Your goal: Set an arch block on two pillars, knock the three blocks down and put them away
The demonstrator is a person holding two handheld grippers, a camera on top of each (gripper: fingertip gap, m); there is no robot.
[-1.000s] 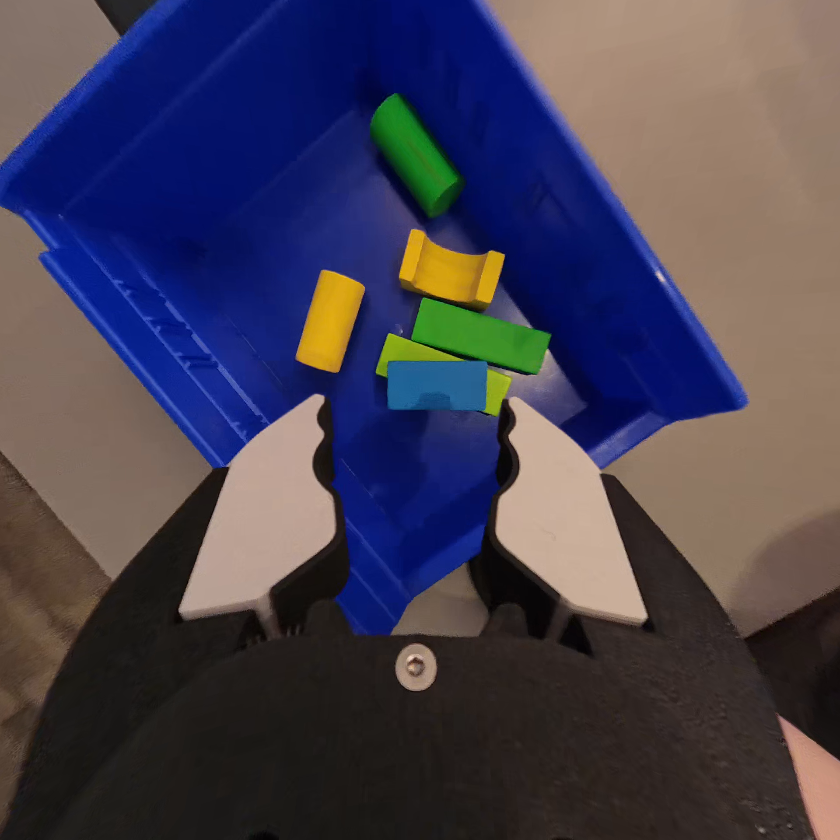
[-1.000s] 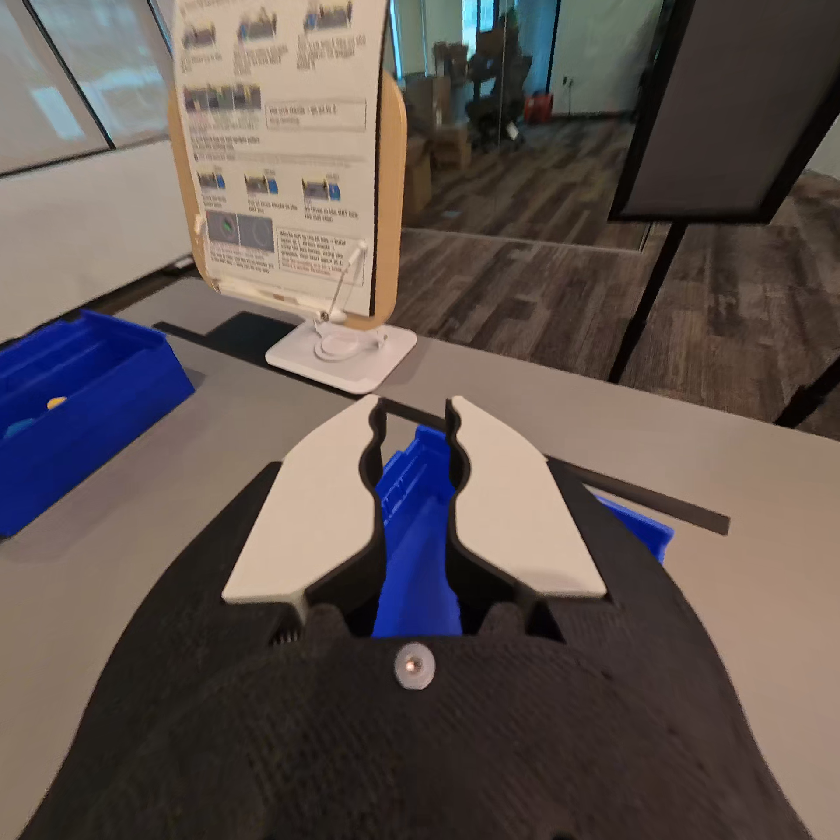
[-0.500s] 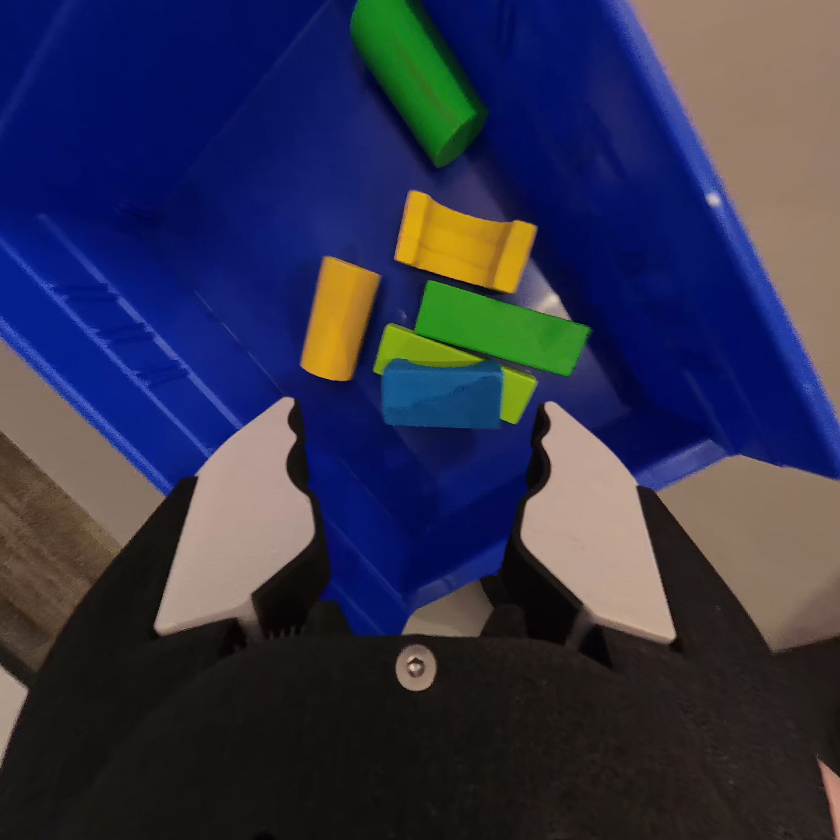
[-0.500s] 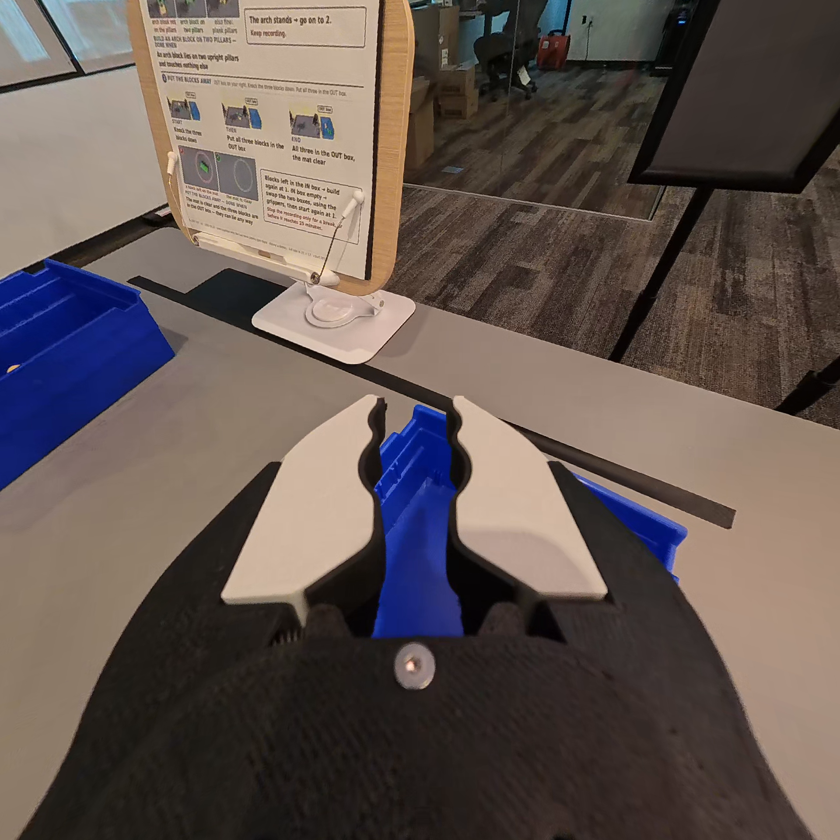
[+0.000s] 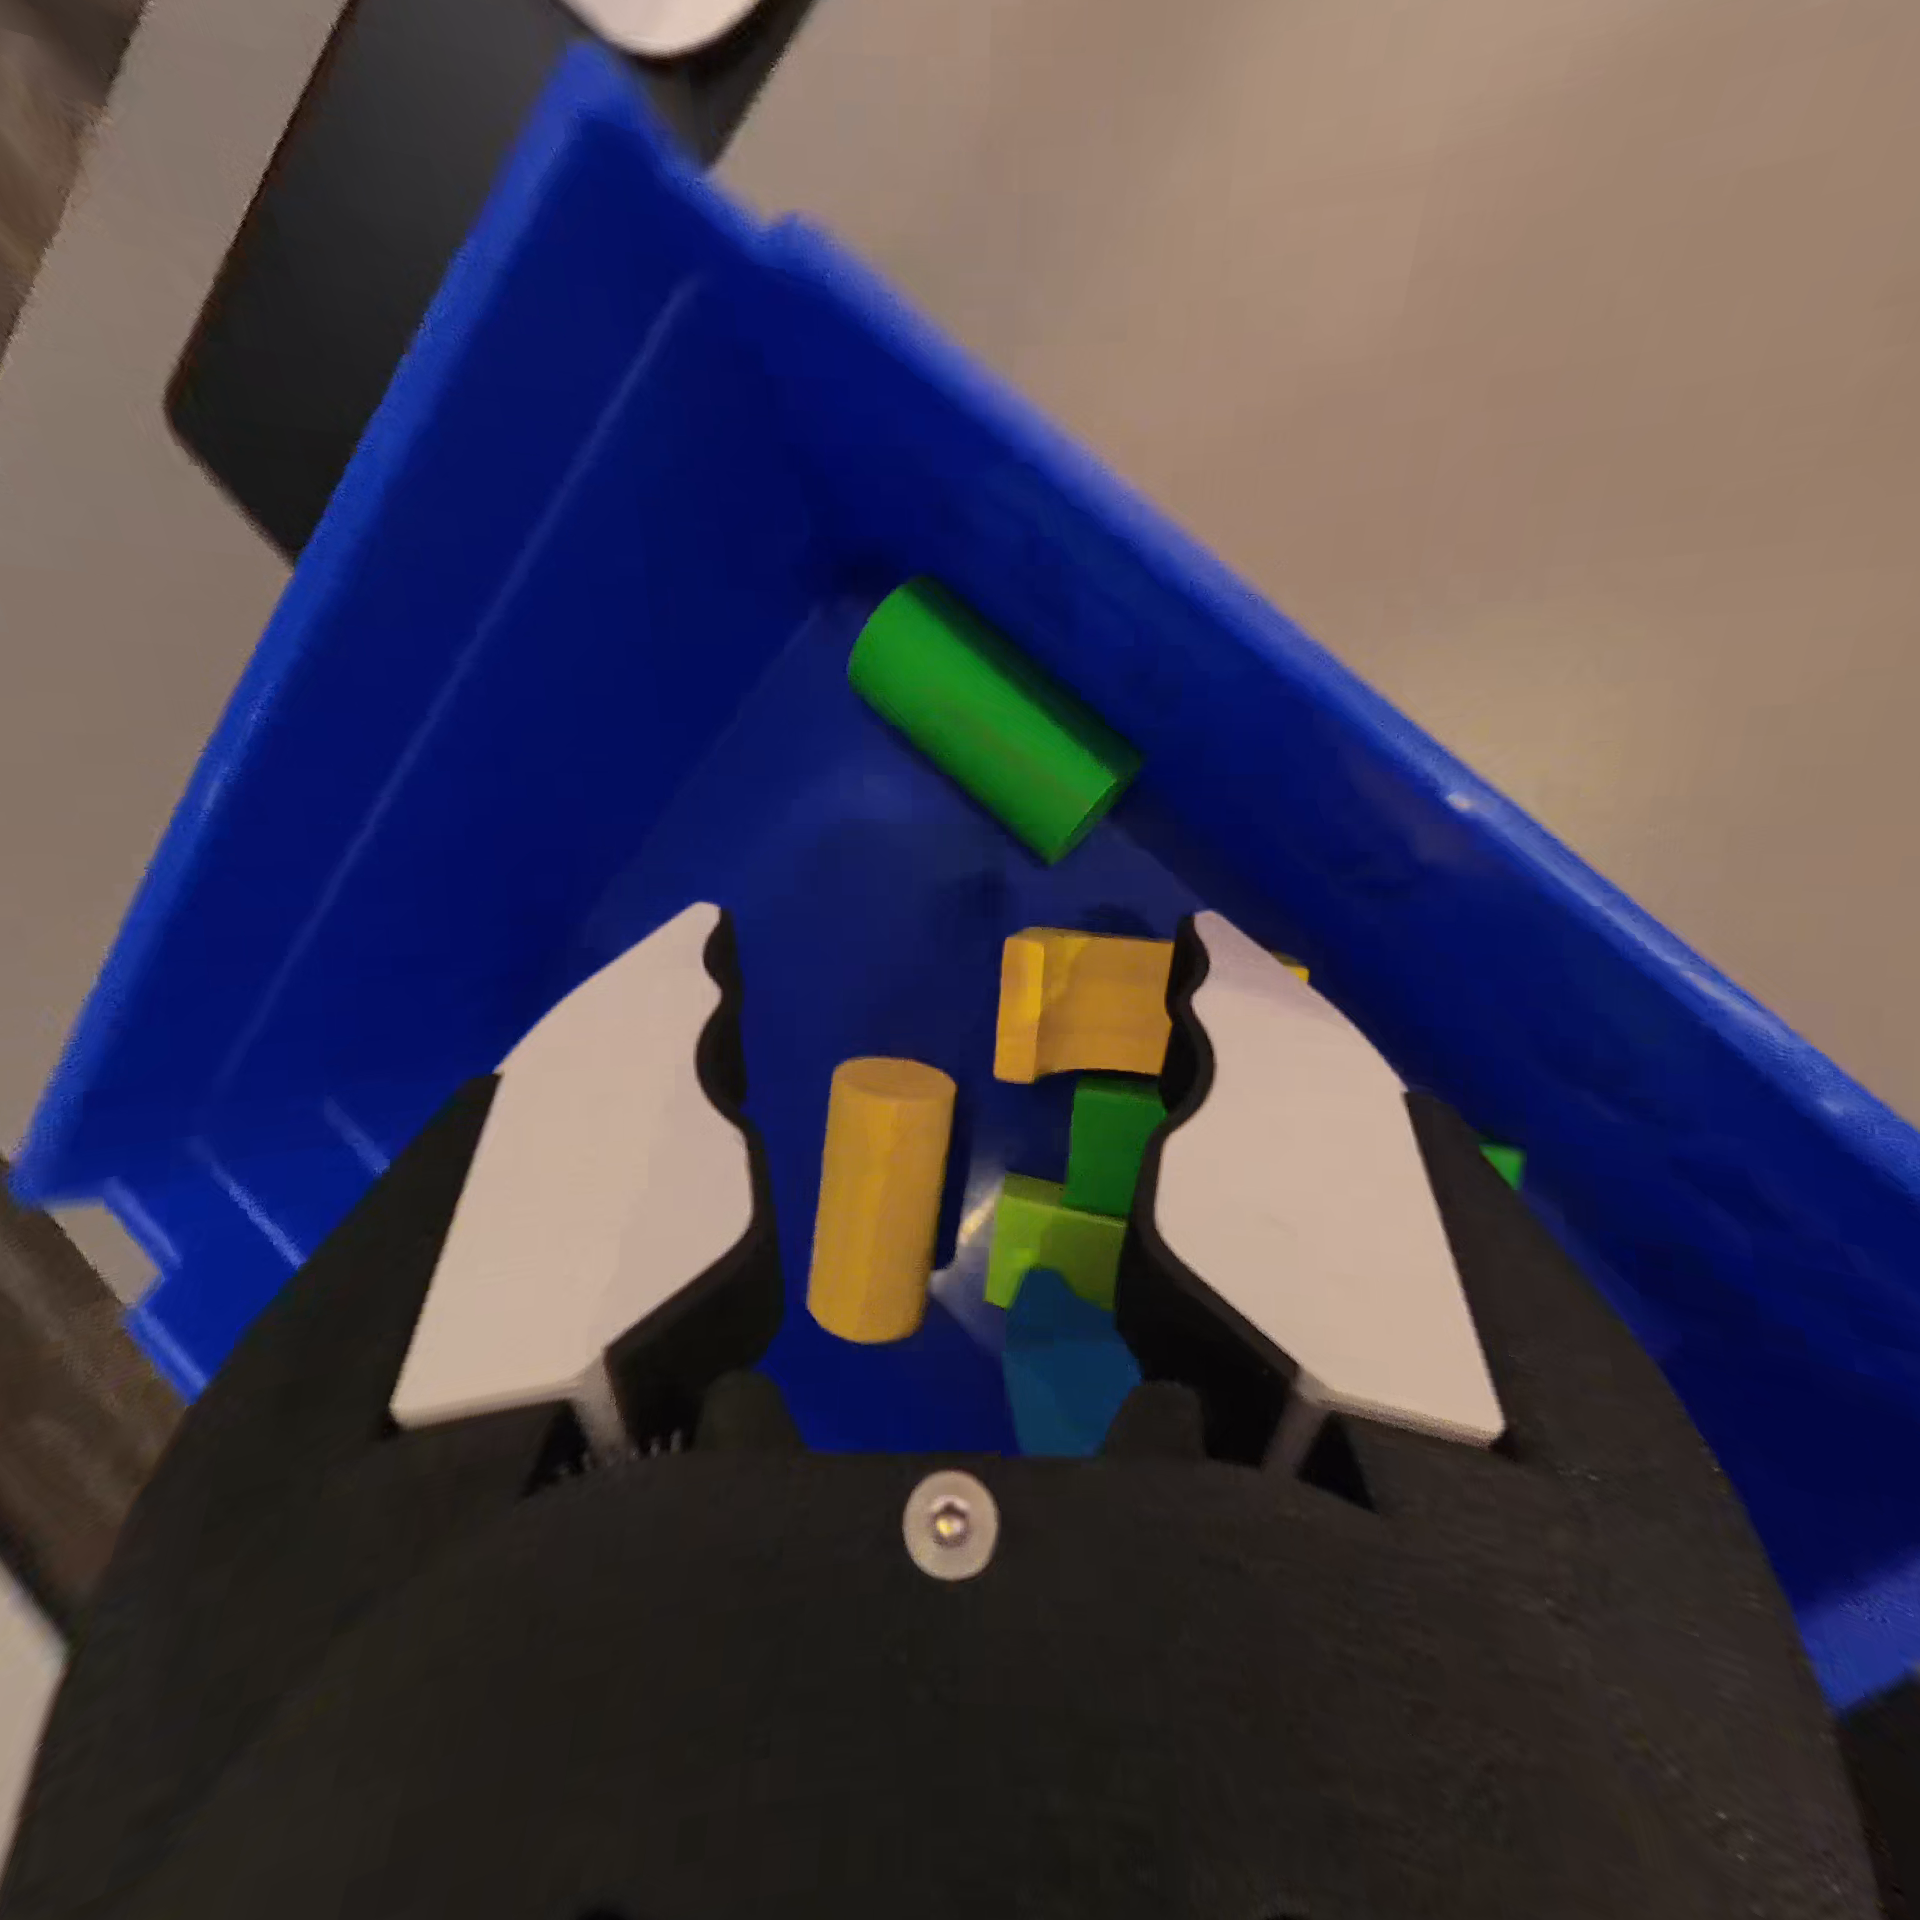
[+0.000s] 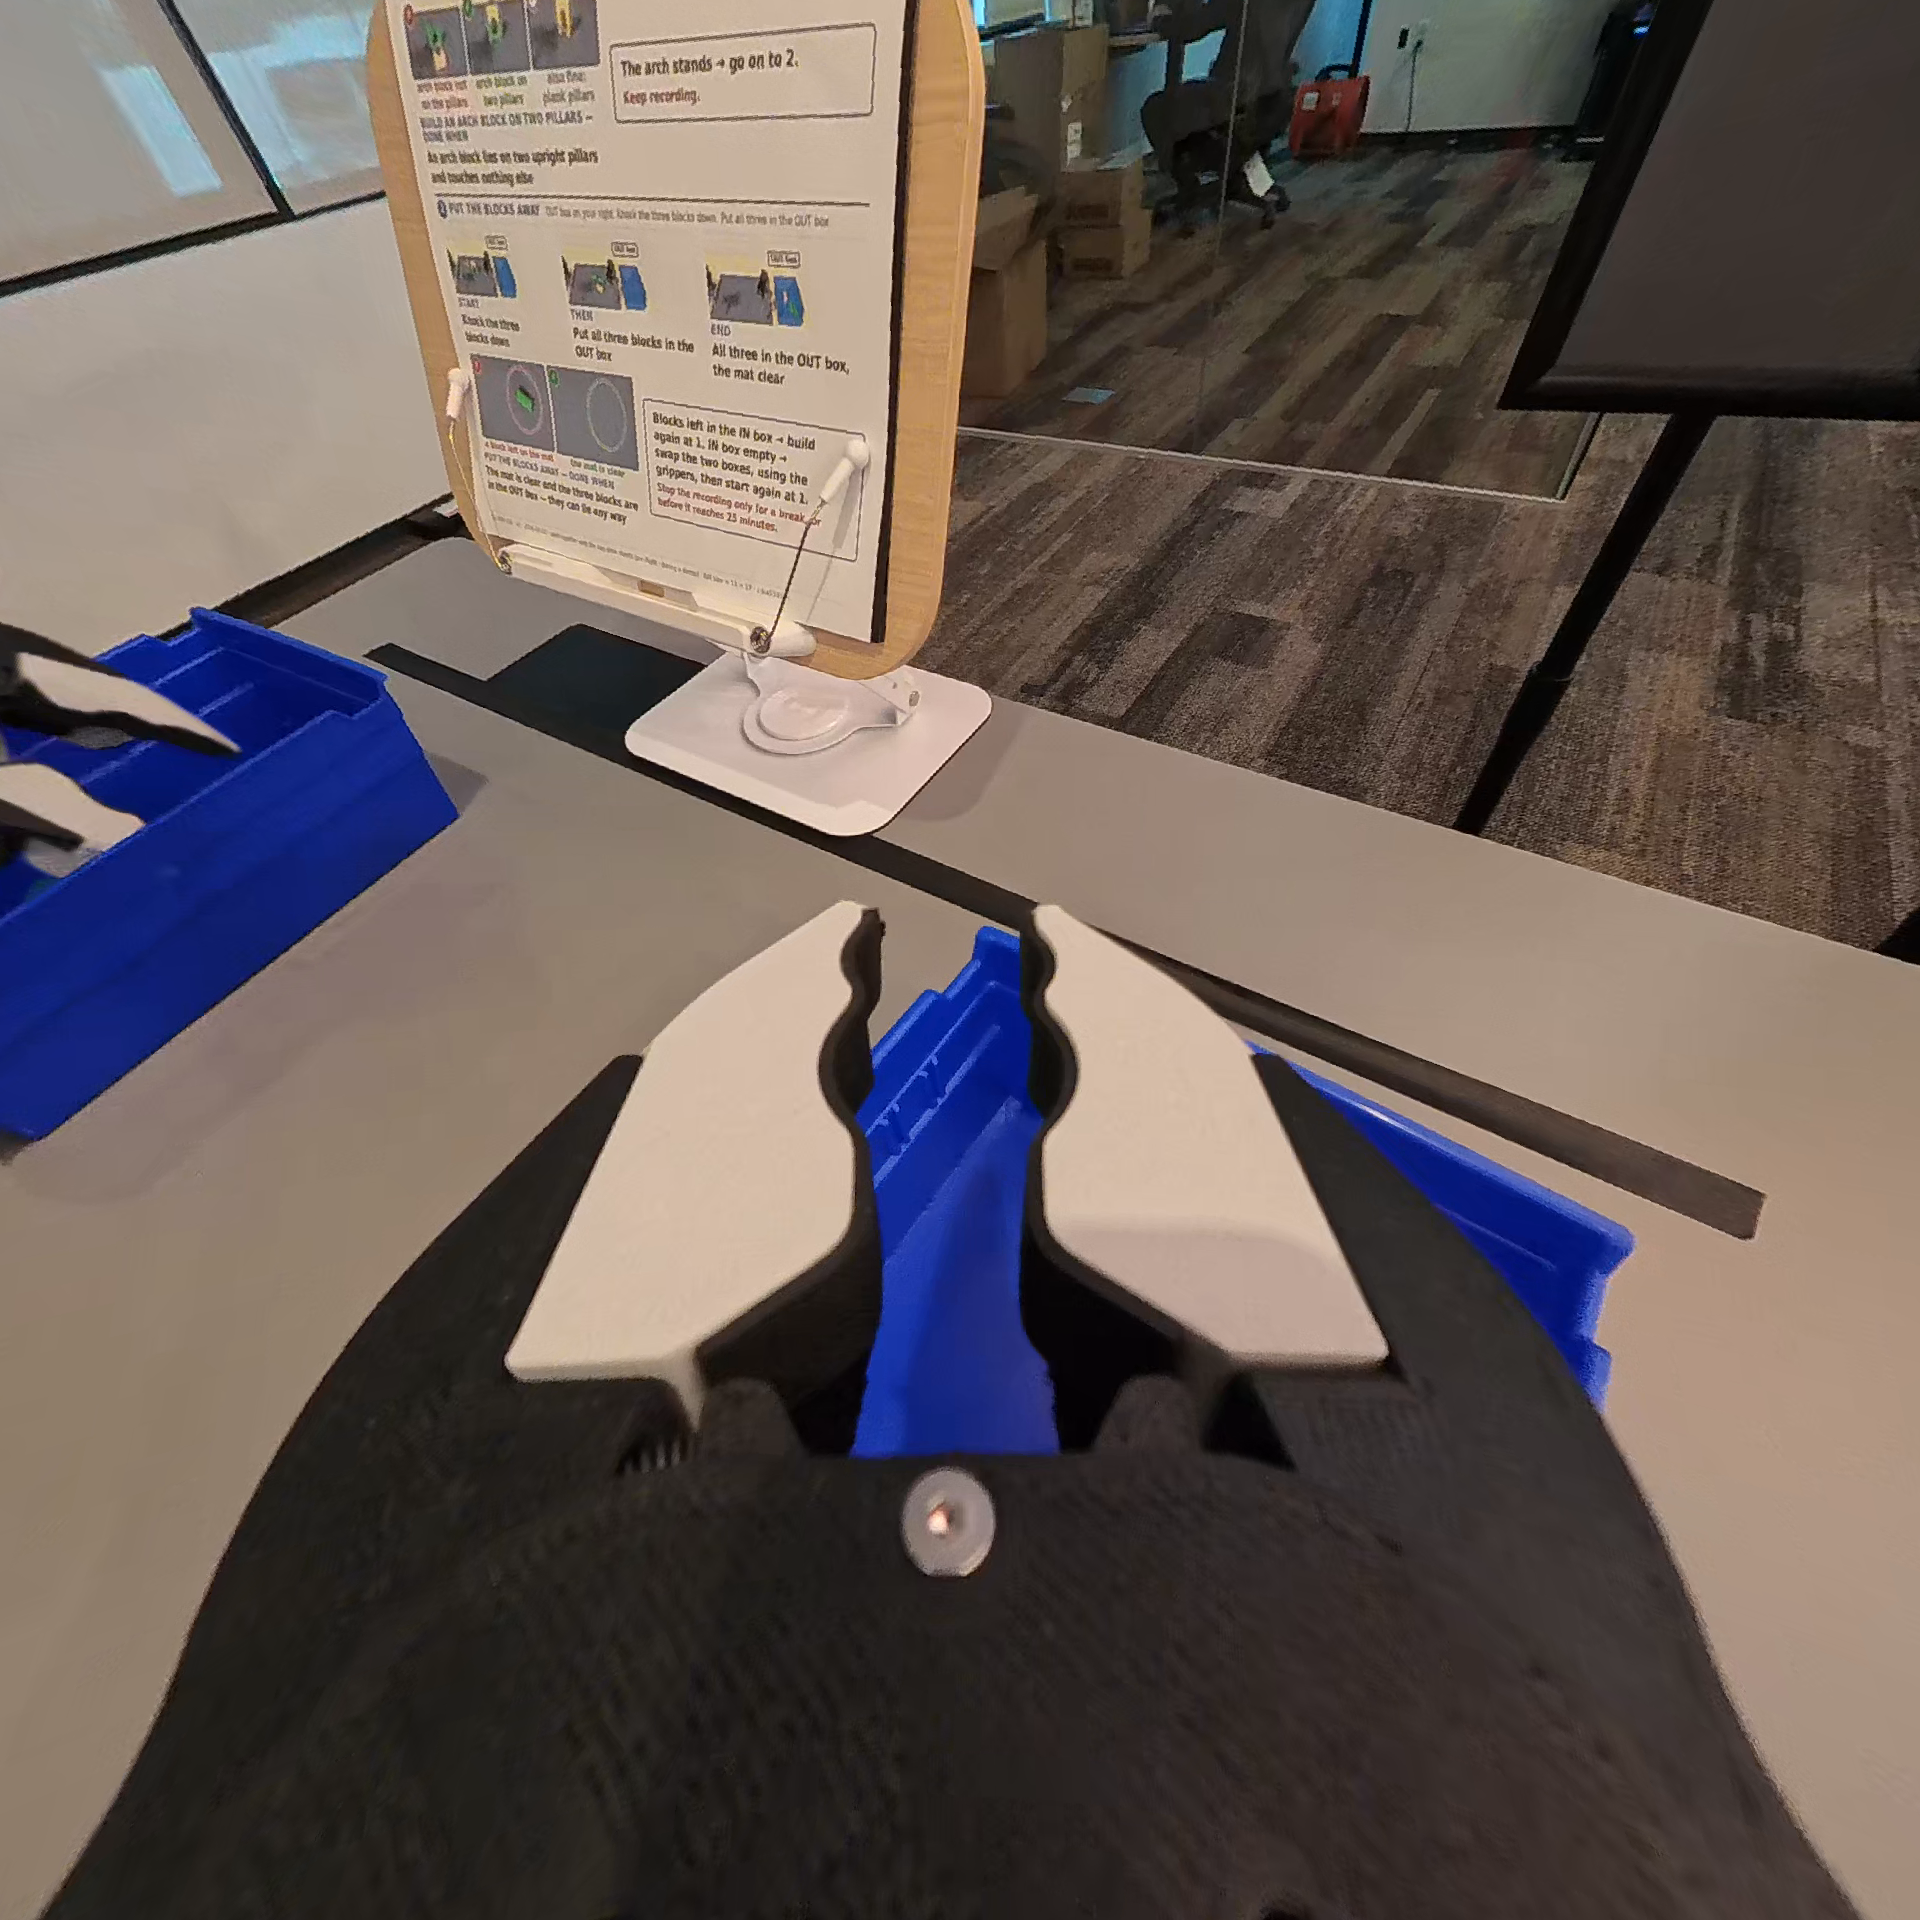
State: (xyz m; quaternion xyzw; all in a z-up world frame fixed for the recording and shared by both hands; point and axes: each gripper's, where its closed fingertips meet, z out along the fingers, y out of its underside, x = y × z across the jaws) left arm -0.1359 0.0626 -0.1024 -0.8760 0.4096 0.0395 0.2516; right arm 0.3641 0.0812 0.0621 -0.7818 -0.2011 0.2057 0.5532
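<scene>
A blue bin (image 5: 499, 727) holds several blocks: a green cylinder (image 5: 987, 717), a yellow arch block (image 5: 1081, 1003), a yellow cylinder (image 5: 878, 1195), a dark green block (image 5: 1112, 1153), a light green block (image 5: 1044, 1242) and a blue block (image 5: 1070, 1371). My left gripper (image 5: 956, 920) is open and low inside this bin, with the yellow cylinder between its fingers but not touched. It also shows in the right wrist view (image 6: 94, 758) over that bin (image 6: 260, 862). My right gripper (image 6: 953, 914) is closed on the wall of a second blue bin (image 6: 1455, 1174).
A grey table (image 6: 520, 987) carries both bins. A wooden board with an instruction sheet (image 6: 675, 312) stands on a white base (image 6: 810, 748) at the back. A black strip (image 6: 1455, 1132) runs along the far edge, with wood floor beyond. Left tips to right tips: about 55 centimetres.
My left gripper has dropped down into the bin, so the yellow cylinder now lies between its fingers. The right wrist view has shifted, and the left gripper has come into it.
</scene>
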